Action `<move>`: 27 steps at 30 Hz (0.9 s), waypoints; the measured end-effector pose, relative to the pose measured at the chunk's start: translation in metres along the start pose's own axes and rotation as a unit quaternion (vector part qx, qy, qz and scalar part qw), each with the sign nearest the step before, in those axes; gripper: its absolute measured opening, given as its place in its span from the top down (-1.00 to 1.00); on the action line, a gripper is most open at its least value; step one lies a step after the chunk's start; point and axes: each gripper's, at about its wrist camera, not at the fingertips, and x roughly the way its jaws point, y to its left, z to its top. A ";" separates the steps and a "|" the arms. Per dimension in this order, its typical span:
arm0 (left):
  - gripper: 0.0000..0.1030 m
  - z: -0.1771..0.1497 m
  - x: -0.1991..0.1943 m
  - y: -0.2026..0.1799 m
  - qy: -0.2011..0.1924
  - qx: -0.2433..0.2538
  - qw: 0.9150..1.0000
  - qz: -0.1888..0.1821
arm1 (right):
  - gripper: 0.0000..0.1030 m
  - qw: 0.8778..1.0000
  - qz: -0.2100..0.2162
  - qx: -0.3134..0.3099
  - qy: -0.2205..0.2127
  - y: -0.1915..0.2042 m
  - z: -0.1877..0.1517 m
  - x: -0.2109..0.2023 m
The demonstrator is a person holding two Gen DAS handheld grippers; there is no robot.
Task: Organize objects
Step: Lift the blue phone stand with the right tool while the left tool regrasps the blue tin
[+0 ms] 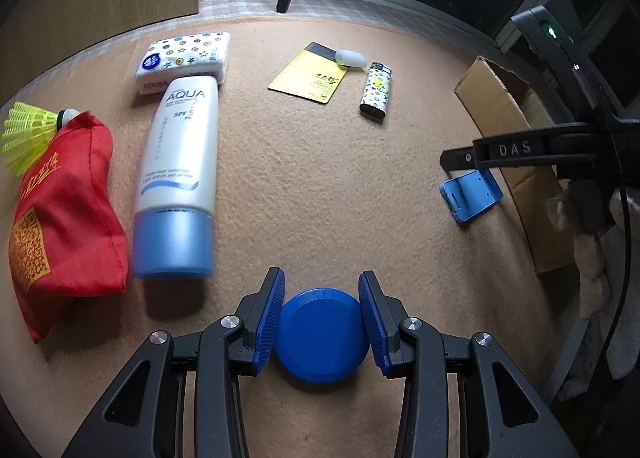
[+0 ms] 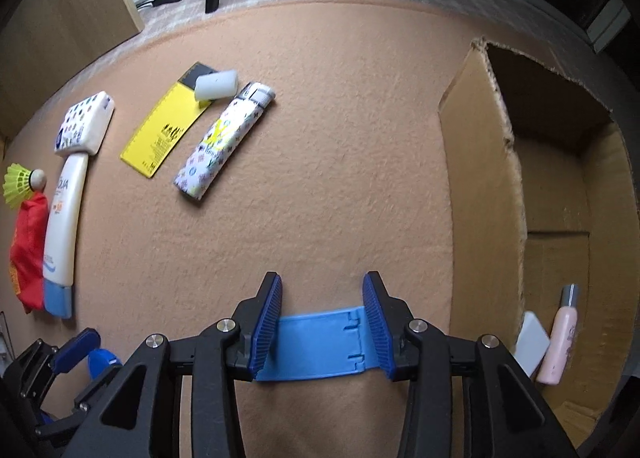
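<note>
Left gripper [image 1: 322, 322] clamps a blue lid [image 1: 322, 334]. Right gripper [image 2: 323, 324] straddles a blue holder [image 2: 316, 346] (pad contact unclear); box [image 2: 480, 185] contents partly hidden.

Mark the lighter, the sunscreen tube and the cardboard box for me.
lighter [image 2: 224, 141]: right wrist view, middle of its patterned body.
sunscreen tube [image 1: 180, 153]: left wrist view, white body below the printed name.
cardboard box [image 2: 480, 185]: right wrist view, outer face of its near wall.
</note>
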 end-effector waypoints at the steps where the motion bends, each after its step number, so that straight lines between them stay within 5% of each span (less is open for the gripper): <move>1: 0.19 -0.001 -0.002 0.002 0.000 -0.005 1.000 -0.001 | 0.22 1.000 0.004 0.000 0.002 0.000 -0.003 -0.001; 8: 0.07 -0.011 -0.021 0.017 -0.011 -0.016 1.000 0.005 | 0.16 0.998 0.053 0.021 0.021 -0.006 -0.028 -0.006; 13: 0.00 -0.017 -0.037 0.026 -0.020 -0.022 1.000 0.003 | 0.16 0.985 0.153 0.066 0.050 -0.021 -0.049 -0.010; 21: -0.13 -0.037 -0.045 0.030 -0.014 -0.024 1.000 0.009 | 0.16 0.991 0.131 0.017 -0.001 -0.026 -0.078 -0.022; 27: -0.24 -0.041 -0.041 0.016 -0.007 -0.007 1.000 0.015 | 0.08 0.993 0.110 -0.037 -0.012 0.012 -0.093 -0.019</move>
